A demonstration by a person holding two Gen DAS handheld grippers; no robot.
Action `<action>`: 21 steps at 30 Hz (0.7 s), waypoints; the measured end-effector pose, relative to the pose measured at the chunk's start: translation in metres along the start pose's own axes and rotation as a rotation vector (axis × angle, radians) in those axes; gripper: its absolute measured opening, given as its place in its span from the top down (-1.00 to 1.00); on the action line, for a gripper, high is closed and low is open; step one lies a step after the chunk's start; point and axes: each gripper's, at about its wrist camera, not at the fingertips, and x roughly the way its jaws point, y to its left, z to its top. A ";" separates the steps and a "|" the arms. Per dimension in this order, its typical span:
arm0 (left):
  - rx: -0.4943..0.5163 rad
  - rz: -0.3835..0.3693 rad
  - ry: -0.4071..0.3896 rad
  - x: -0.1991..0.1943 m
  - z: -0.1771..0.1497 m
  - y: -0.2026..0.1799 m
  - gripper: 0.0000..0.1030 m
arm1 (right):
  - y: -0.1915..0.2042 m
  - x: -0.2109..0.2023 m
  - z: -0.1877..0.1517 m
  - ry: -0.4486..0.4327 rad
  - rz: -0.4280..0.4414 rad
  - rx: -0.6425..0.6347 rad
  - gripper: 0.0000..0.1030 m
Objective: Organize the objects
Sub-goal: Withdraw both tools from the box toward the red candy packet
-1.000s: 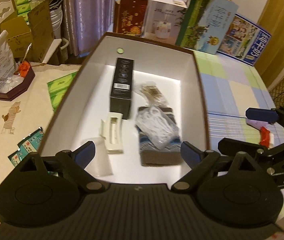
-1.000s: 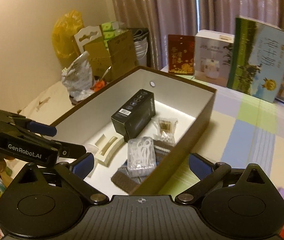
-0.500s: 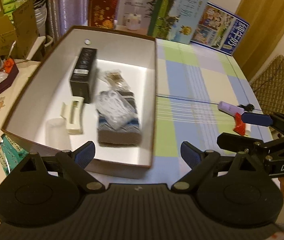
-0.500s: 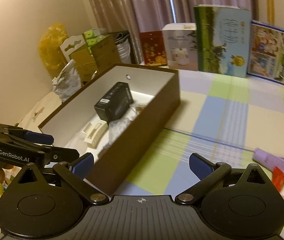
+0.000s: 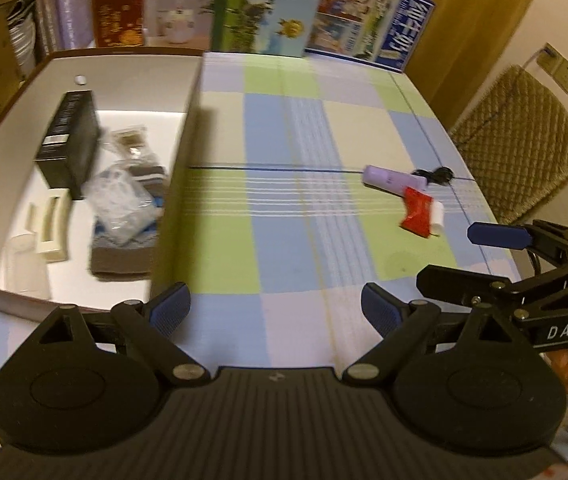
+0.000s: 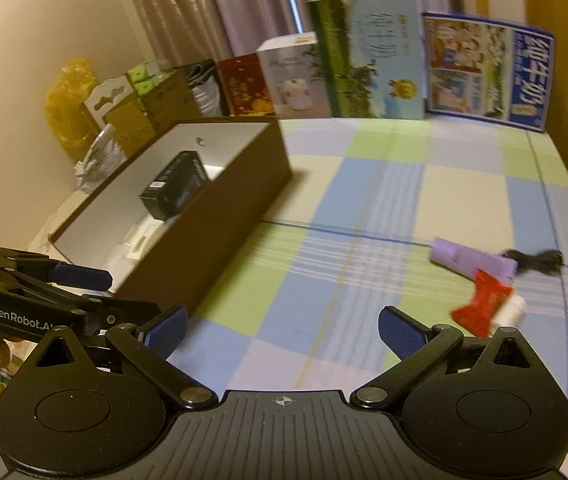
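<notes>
A brown box (image 5: 172, 216) (image 6: 220, 224) with a white inside sits at the table's left. It holds a black carton (image 5: 70, 140) (image 6: 174, 190), a clear bag (image 5: 120, 204) on a grey cloth, and a cream plastic piece (image 5: 52, 232). On the checked cloth to the right lie a lilac tube (image 5: 394, 178) (image 6: 472, 262), a red packet (image 5: 416, 212) (image 6: 482, 304), a small white roll (image 5: 439, 216) and a black cord (image 5: 438, 174). My left gripper (image 5: 276, 312) hangs open over bare cloth. My right gripper (image 6: 282, 330) is open too, with nothing between its fingers.
Printed cartons (image 5: 268, 4) stand in a row along the table's far edge. A woven chair back (image 5: 520, 140) stands past the right edge. Cardboard boxes and bags (image 6: 136, 100) crowd the left side beyond the table.
Both grippers have swung to the right, away from above the brown box and out over the checked cloth. The tube and red packet have come into fuller view. Both stayed open.
</notes>
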 end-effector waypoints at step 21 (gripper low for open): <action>0.135 -0.038 0.038 0.065 0.023 -0.087 -0.75 | -0.097 -0.029 -0.027 0.004 -0.169 0.214 -0.93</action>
